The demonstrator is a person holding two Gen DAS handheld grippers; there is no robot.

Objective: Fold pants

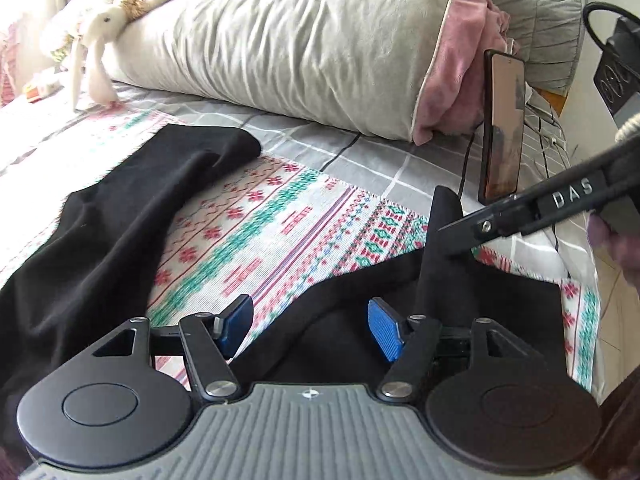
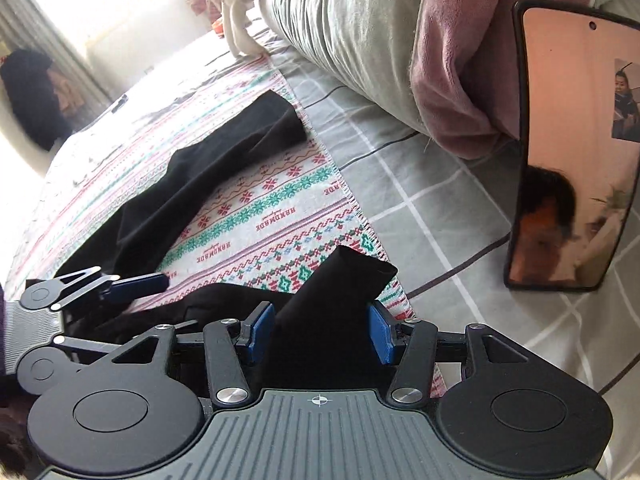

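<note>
Black pants (image 1: 100, 240) (image 2: 168, 208) lie spread on a patterned cloth (image 1: 260, 232), legs apart. One leg runs toward the far left. The other leg's end (image 1: 442, 216) (image 2: 340, 292) stands upright between the blue pads of my right gripper (image 2: 320, 334). Its jaws are parted and the bunched fabric fills the gap, touching both sides. In the left wrist view, one right finger (image 1: 480, 224) reaches in from the right against that leg end. My left gripper (image 1: 311, 324) is open and empty, low over the pants' middle. Its upper finger (image 2: 138, 281) shows in the right wrist view.
A phone (image 1: 502, 128) (image 2: 572, 148) stands propped against a long grey and pink pillow (image 1: 280, 52) at the back. A white plush rabbit (image 1: 96, 28) lies at the far left. The grey checked sheet (image 2: 460, 240) ends at the bed's edge on the right.
</note>
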